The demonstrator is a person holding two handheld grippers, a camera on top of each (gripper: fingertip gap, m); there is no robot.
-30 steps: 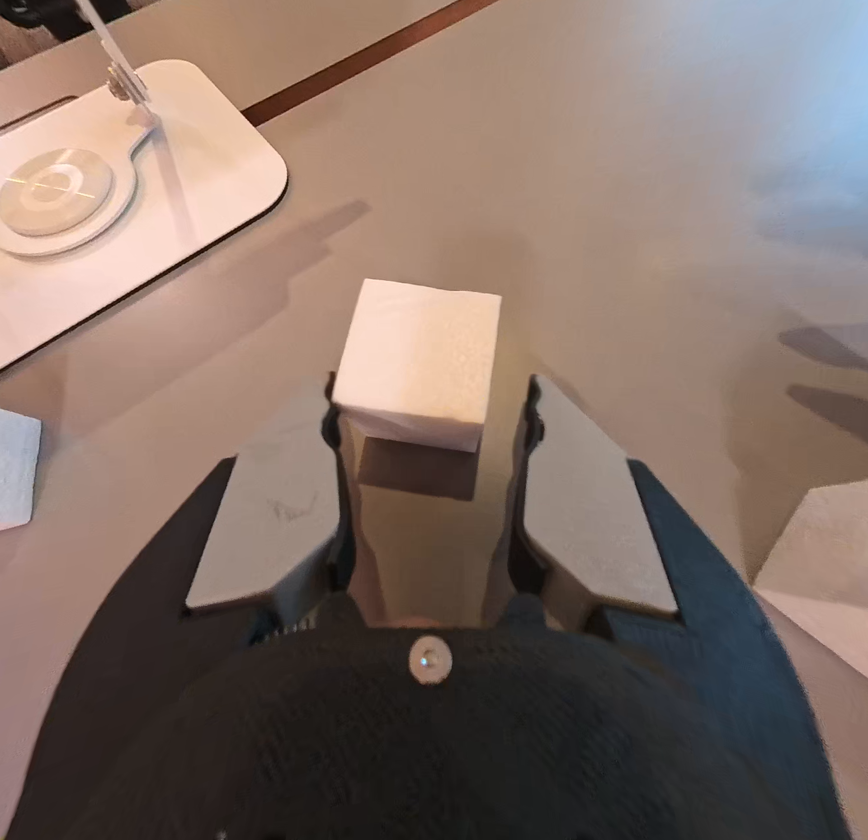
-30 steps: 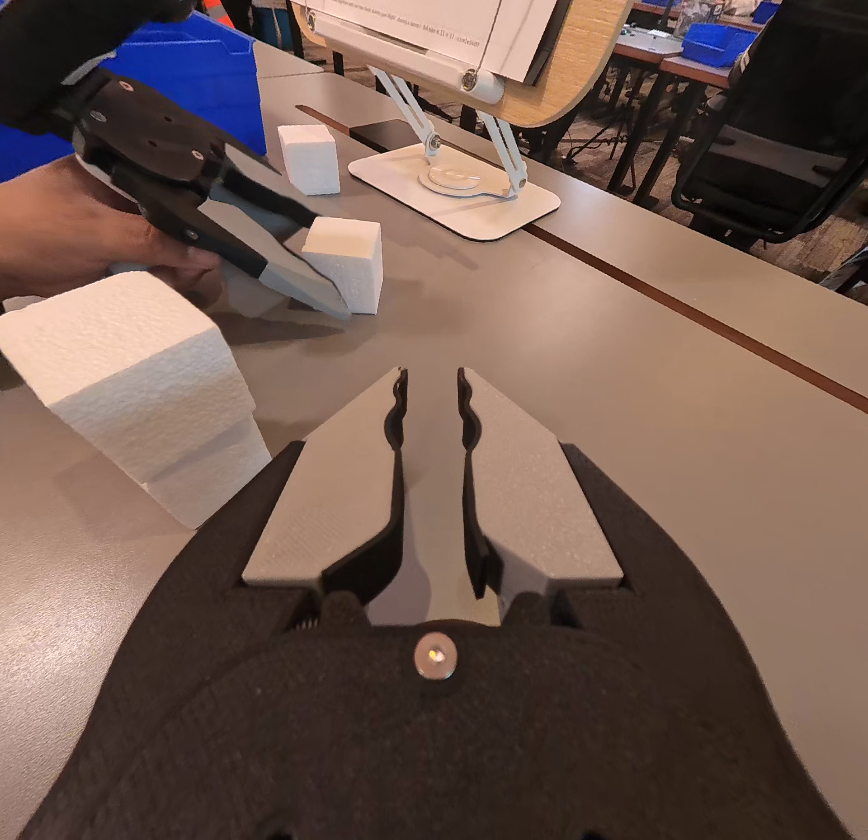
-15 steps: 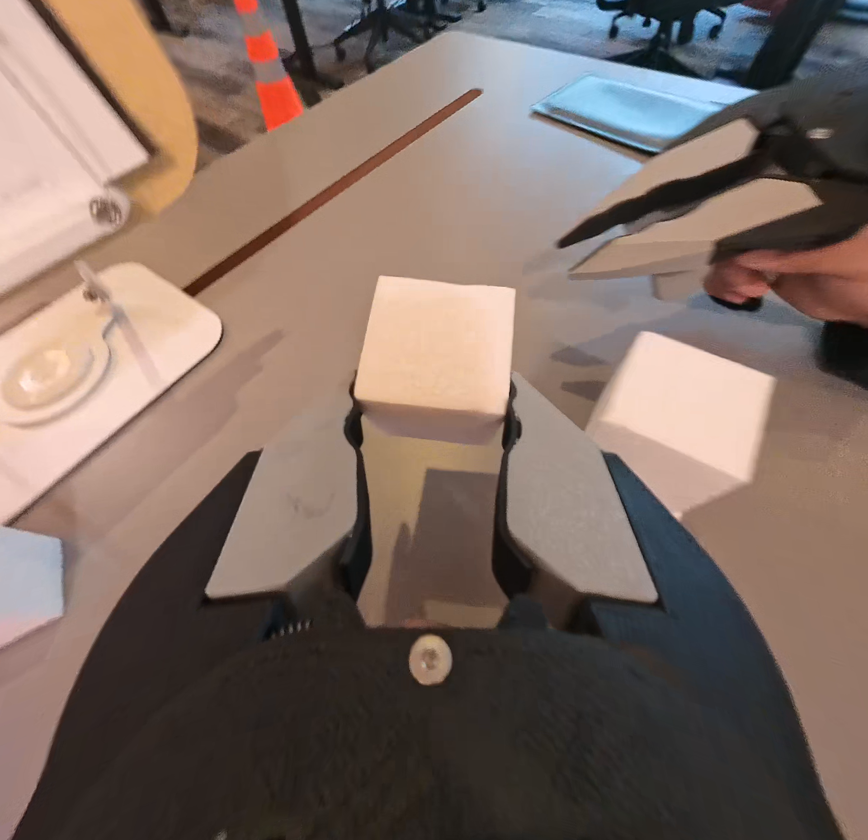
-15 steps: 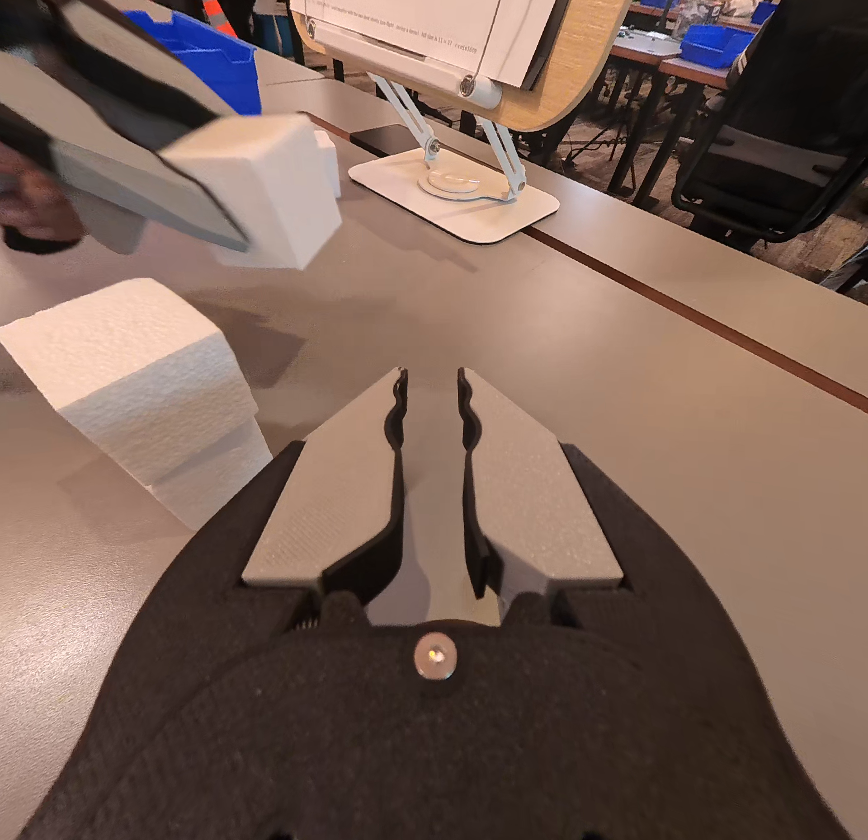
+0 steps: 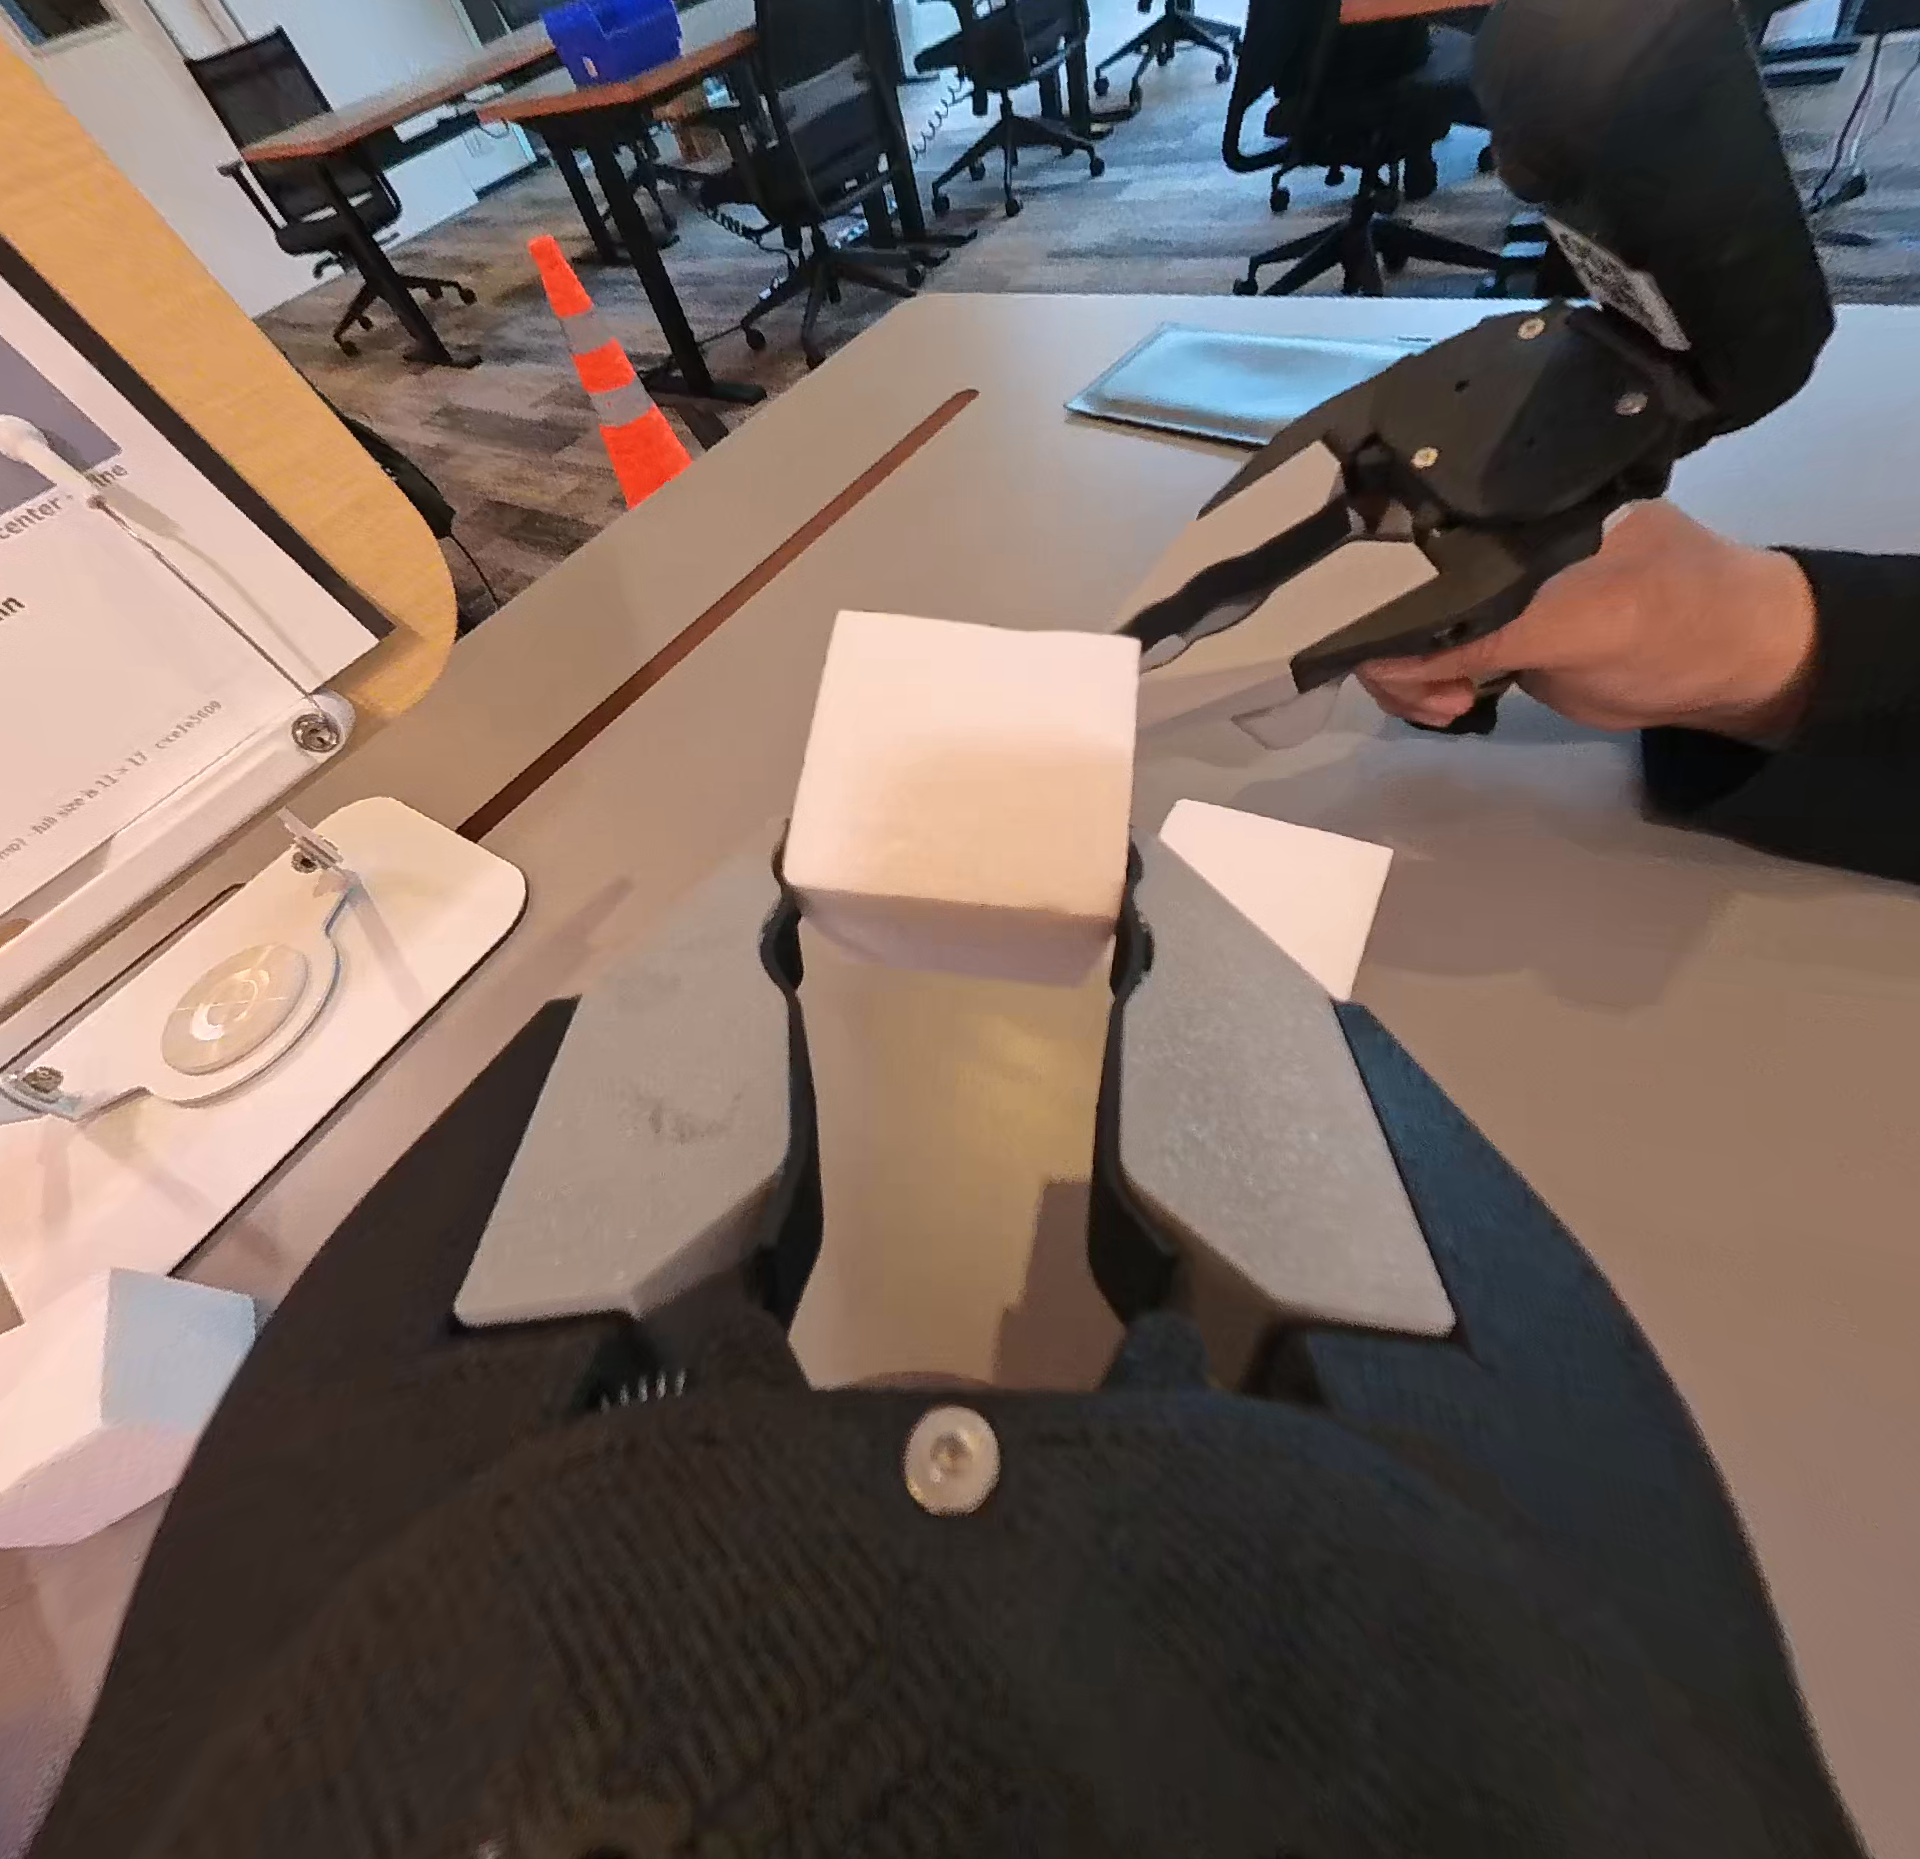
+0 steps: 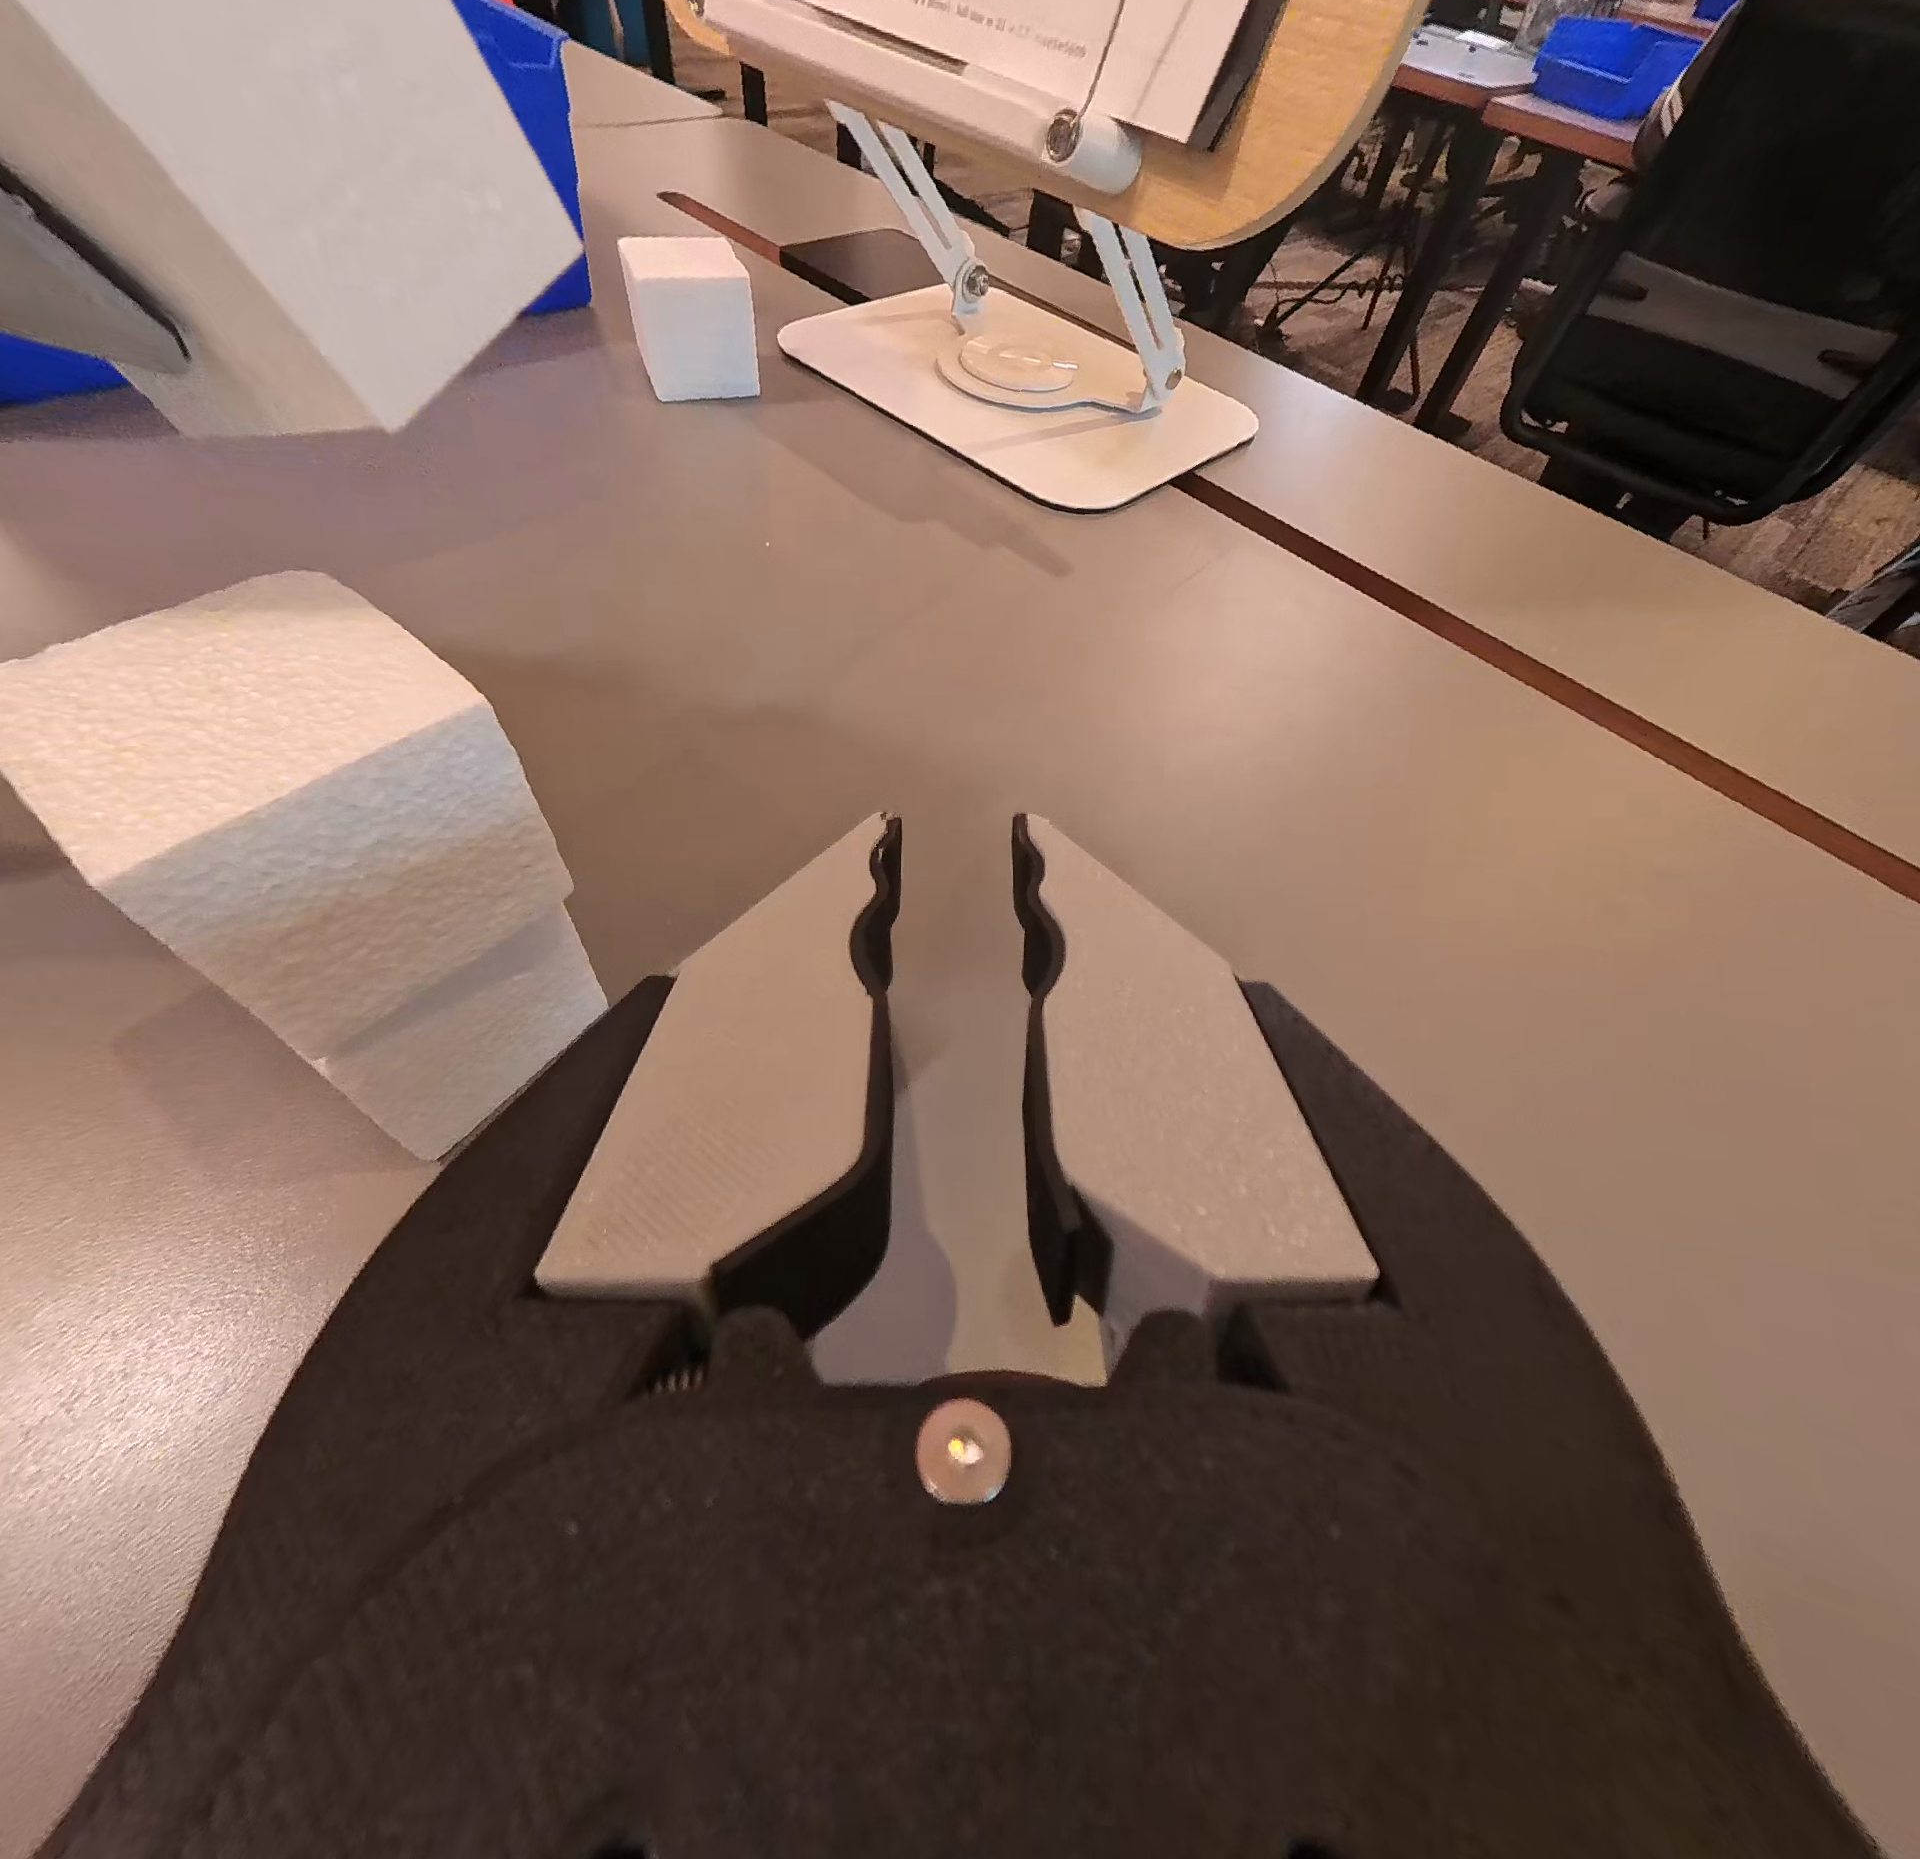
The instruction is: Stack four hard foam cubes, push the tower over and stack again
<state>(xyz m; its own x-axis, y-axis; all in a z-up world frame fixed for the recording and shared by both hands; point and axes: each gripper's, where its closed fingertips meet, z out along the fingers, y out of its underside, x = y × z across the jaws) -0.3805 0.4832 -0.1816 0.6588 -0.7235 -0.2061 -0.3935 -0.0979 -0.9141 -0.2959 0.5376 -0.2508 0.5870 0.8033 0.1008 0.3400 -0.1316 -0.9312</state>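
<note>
I have a white foam cube (image 5: pixel 961 791) pinched between my left gripper's (image 5: pixel 954 900) fingers, lifted clear of the grey worktop (image 5: pixel 1558 1082). My right gripper (image 6: pixel 954 835) carries nothing; its fingers stand a narrow gap apart, low over the worktop. Just to its left sit two cubes already stacked (image 6: pixel 281 822), the upper one skewed a little on the lower. A fourth cube (image 6: pixel 691 315) waits well apart, beside the white base of the document stand (image 6: pixel 1039 427) toward the far edge. I judge this as the third cube on its way to the tower. Next I must bring it square over the top cube, lower it flat, and open gently so the skewed pair does not shift.
</note>
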